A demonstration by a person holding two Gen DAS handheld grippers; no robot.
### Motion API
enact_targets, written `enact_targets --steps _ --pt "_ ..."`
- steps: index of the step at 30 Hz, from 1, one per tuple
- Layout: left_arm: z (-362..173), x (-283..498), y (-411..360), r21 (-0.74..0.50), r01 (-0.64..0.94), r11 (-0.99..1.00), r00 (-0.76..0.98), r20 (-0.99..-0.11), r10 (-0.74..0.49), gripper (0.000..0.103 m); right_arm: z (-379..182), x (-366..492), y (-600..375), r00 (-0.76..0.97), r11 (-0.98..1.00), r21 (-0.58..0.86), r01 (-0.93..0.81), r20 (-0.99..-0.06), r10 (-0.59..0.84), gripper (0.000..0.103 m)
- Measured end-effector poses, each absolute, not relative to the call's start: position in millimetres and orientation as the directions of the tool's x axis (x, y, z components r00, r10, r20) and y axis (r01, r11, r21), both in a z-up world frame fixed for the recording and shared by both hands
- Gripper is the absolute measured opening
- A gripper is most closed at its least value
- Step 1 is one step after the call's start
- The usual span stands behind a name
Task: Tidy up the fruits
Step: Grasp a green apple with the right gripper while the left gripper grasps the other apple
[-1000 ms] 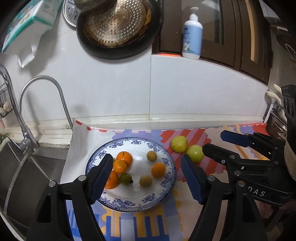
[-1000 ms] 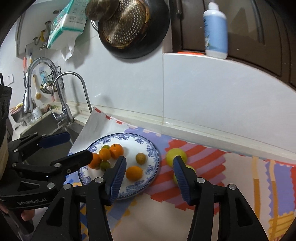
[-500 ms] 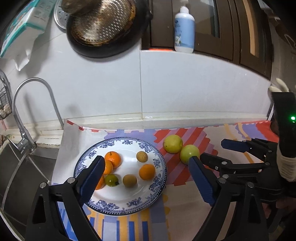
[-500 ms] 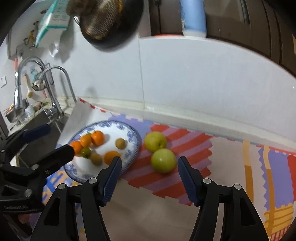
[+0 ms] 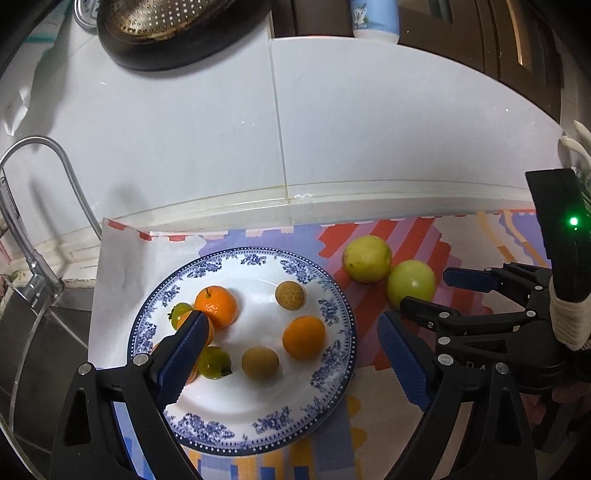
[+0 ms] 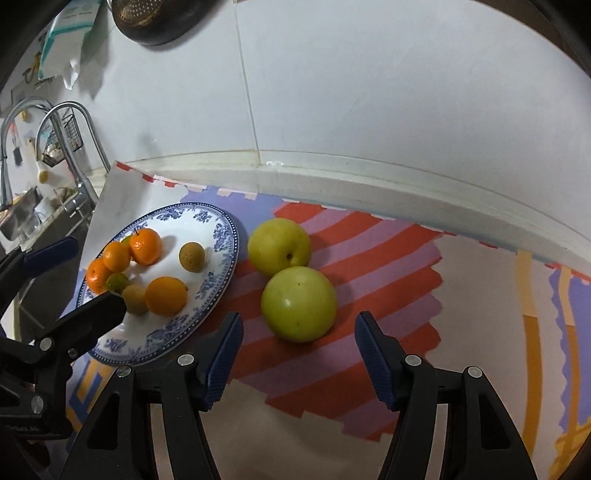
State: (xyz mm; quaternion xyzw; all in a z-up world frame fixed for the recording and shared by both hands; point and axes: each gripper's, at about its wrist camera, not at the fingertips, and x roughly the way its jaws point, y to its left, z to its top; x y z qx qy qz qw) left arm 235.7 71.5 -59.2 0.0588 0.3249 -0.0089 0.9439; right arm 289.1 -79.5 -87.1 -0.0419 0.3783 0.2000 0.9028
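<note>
Two green fruits (image 6: 298, 303) just ahead of right gripper (image 6: 298, 360)

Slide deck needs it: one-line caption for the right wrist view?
Open right tongs poised before the nearer of two green apples beside a fruit-filled blue-rimmed plate.

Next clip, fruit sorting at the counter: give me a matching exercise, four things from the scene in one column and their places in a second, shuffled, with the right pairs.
Things:
1. nearer green apple
2. brown longan
3. soap bottle
4. faucet

Places:
A. on the blue-patterned plate
B. on the ledge above the white tiles
C. on the striped mat, ahead of the open right tongs
D. over the sink, left of the plate

Pairs: 1-C, 2-A, 3-B, 4-D
</note>
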Motion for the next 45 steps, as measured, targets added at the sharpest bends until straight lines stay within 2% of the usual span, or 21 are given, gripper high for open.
enact_targets --steps 6,8,11,20,32,36,39,41,45 --pt "-62.1 246.4 74.4 0.112 0.046 0.993 0.783 -0.621 0.034 0.093 -98.0 303.6 -76.5 0.616 0.915 0.09 -0.392 -0.713 0.334 0.063" --pt "-62.5 248.5 74.0 0.112 0.046 0.993 0.782 -0.623 0.034 0.093 -100.2 307.1 -76.6 0.612 0.915 0.093 -0.392 -0.716 0.335 0.056" --pt "-62.5 250.4 73.4 0.112 0.046 0.993 0.781 -0.623 0.034 0.093 -100.4 308.1 -77.8 0.614 0.916 0.094 -0.39 -0.715 0.335 0.052" --pt "-62.2 259.1 68.7 0.093 0.062 0.994 0.768 -0.64 0.012 0.093 -97.0 306.2 -81.3 0.627 0.92 0.095 -0.381 -0.705 0.332 0.05" --pt "-55.0 298.3 29.7 0.086 0.191 0.978 0.738 -0.67 -0.085 0.092 -63.3 305.1 -129.8 0.725 0.969 0.087 -0.233 -0.649 0.232 0.05" --pt "-58.6 319.6 17.8 0.056 0.222 0.973 0.701 -0.703 -0.12 0.088 -57.8 307.8 -141.8 0.745 0.979 0.085 -0.186 -0.638 0.197 0.05" --pt "-66.4 336.2 5.2 0.071 0.238 0.969 0.67 -0.734 -0.111 0.08 -58.6 310.0 -149.0 0.75 0.981 0.105 -0.166 -0.632 0.194 0.05" --pt "-71.8 344.3 -2.5 0.084 0.248 0.965 0.654 -0.749 -0.103 0.079 -59.3 310.8 -152.3 0.751 0.981 0.117 -0.156 -0.631 0.195 0.05" --pt "-83.3 355.5 -11.5 0.112 0.247 0.962 0.629 -0.774 -0.071 0.068 -60.5 312.4 -152.8 0.745 0.982 0.13 -0.139 -0.639 0.19 0.05"
